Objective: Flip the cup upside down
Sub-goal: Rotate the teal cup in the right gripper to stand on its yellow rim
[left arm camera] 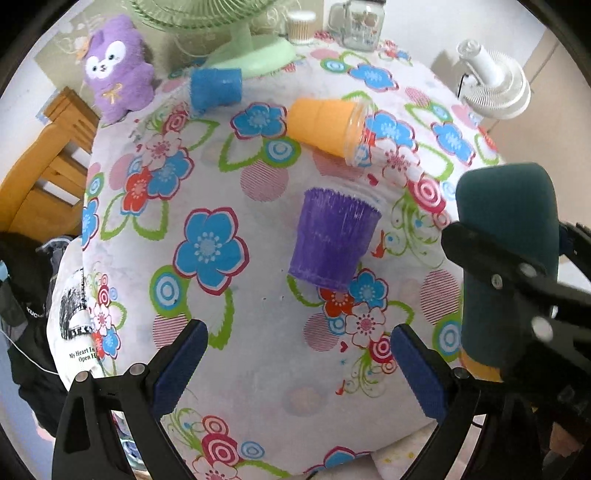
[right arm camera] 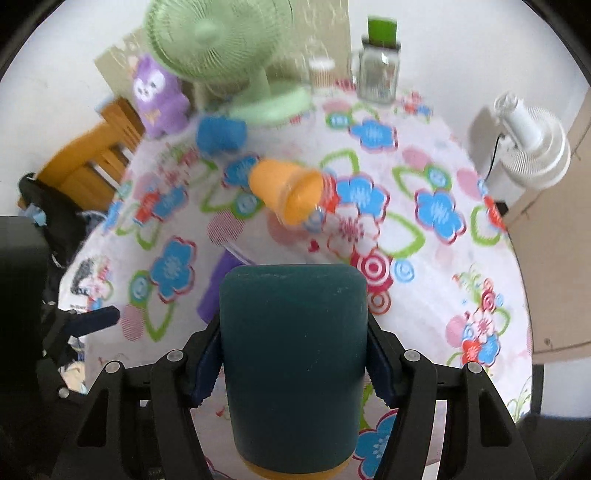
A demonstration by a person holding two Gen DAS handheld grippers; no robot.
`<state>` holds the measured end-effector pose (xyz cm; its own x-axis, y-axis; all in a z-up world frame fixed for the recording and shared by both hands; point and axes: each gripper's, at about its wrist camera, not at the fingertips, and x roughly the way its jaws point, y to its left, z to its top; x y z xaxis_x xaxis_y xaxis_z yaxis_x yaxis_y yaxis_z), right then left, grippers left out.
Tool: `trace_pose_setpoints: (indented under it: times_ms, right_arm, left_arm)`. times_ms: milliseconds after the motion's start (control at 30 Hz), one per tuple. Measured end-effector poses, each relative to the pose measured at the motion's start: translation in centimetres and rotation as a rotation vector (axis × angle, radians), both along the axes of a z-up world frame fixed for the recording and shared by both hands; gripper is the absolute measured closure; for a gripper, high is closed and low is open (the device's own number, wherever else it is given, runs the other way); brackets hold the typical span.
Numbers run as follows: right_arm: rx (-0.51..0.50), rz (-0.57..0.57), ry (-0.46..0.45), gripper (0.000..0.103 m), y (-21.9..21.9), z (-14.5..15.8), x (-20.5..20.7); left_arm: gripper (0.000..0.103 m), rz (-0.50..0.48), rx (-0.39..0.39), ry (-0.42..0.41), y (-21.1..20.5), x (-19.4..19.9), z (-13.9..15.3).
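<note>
My right gripper [right arm camera: 294, 365] is shut on a dark teal cup [right arm camera: 293, 365] with an orange band at its near end, held above the table with its closed end pointing away. The same cup [left arm camera: 508, 258] shows at the right of the left wrist view. My left gripper [left arm camera: 295, 362] is open and empty above the flowered tablecloth [left arm camera: 258, 325]. A purple cup [left arm camera: 332, 238] stands ahead of it, tilted. An orange cup [left arm camera: 327, 125] lies on its side further back, and also shows in the right wrist view [right arm camera: 286, 194]. A blue cup [left arm camera: 216, 88] lies at the back left.
A green fan [left arm camera: 255, 48], a purple plush toy [left arm camera: 118, 70], a glass mug [left arm camera: 360, 24] and a small jar [left arm camera: 301, 26] stand along the back. A white fan [left arm camera: 495, 81] is at the right edge. A wooden chair [left arm camera: 40, 166] stands on the left.
</note>
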<state>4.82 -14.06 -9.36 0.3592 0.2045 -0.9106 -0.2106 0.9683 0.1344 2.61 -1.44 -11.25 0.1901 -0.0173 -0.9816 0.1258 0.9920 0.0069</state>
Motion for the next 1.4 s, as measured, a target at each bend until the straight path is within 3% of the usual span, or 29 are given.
trace_pose_setpoints:
  times_ms: [267, 500, 833, 1000, 1233, 1400]
  right_arm:
    - [0.045, 0.023, -0.146, 0.034, -0.2, 3.1, -1.6]
    - [0.064, 0.08, -0.354, 0.034, -0.7, 4.0, -2.9]
    - [0.129, 0.09, -0.484, 0.034, -1.3, -0.5, -2.2]
    - [0.088, 0.089, -0.548, 0.034, -1.0, -3.2, -1.9]
    - [0.024, 0.027, -0.59, 0.034, -0.3, -6.2, -1.2]
    - [0.025, -0.02, -0.562, 0.034, -0.1, -7.8, -0.1]
  left_arm:
    - [0.003, 0.03, -0.001, -0.085, 0.8, -0.7, 3.1]
    - [0.003, 0.084, 0.012, -0.118, 1.8, -1.7, 2.4]
    - [0.003, 0.163, -0.004, -0.152, 2.7, -2.0, -1.1]
    - [0.003, 0.185, -0.022, -0.137, 3.1, -2.2, -3.8]
    - [0.003, 0.187, -0.043, -0.127, 3.5, -1.9, -6.5]
    - [0.003, 0.18, -0.055, -0.133, 3.6, -1.6, -7.1]
